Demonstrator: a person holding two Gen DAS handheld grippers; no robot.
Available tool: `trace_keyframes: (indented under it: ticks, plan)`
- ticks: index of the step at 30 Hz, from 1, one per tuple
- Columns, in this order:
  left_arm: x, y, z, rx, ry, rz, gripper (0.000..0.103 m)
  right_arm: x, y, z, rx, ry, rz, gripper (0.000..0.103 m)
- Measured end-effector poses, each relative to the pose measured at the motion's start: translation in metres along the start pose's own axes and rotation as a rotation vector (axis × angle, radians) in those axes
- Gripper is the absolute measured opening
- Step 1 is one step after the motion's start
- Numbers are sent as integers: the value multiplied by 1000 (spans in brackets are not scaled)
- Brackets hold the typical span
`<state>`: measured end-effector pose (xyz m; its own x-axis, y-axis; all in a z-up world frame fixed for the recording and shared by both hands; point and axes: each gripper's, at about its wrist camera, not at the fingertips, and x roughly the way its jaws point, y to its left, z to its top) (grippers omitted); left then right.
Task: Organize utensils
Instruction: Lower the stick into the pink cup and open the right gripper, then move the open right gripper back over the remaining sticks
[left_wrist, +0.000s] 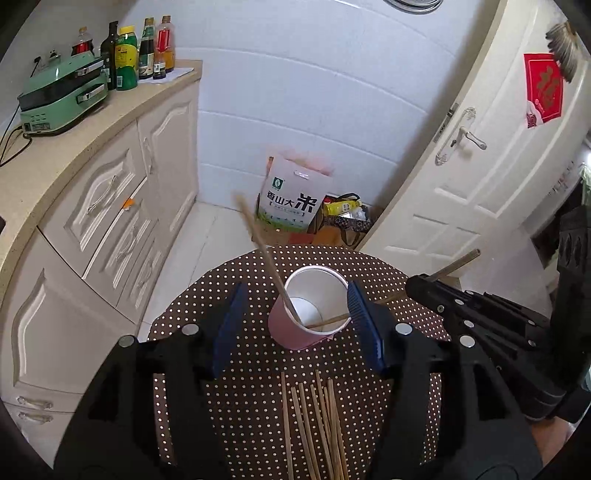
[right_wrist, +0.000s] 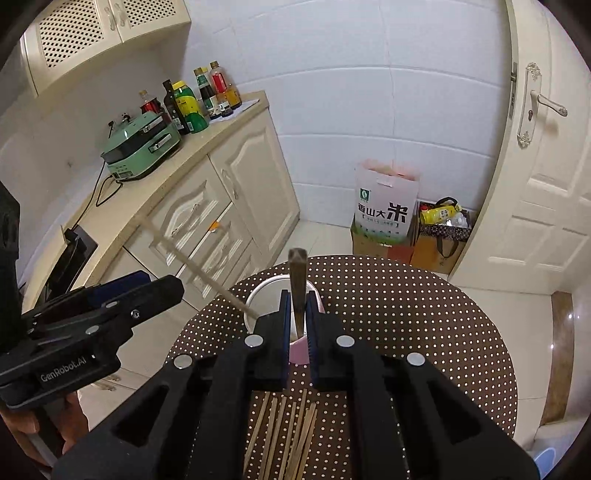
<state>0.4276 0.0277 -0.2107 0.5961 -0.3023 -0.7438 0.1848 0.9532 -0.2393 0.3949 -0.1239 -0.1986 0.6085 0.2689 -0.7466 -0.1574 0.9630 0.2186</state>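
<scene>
Two chopsticks at the cup, most of the pile still waiting.

Nearest you, the loose bundle of thin bamboo chopsticks (left_wrist: 314, 424) still lies flat on the brown polka-dot round tabletop (left_wrist: 406, 295), so most of the sorting is left. Just beyond it, your left gripper (left_wrist: 295, 325) has its jaws well apart on either side of the pink paper cup (left_wrist: 295, 328), pressing on nothing; the light bamboo chopstick (left_wrist: 266, 254) it hovers over already leans inside the cup, its top tilted out to the left. Your right gripper (right_wrist: 297, 325) has its jaws nearly closed on a second, darker bamboo chopstick (right_wrist: 297, 280), standing almost upright with its lower end in the cup's mouth, I judge, and not yet released. Once that one drops, go back to the pile.
</scene>
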Motion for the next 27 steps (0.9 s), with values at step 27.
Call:
trace_keyframes:
  ticks: [27]
  plan:
    - [15,28,-79,-41,182,40,61,-53,-27,-55,111,-3,-12,30]
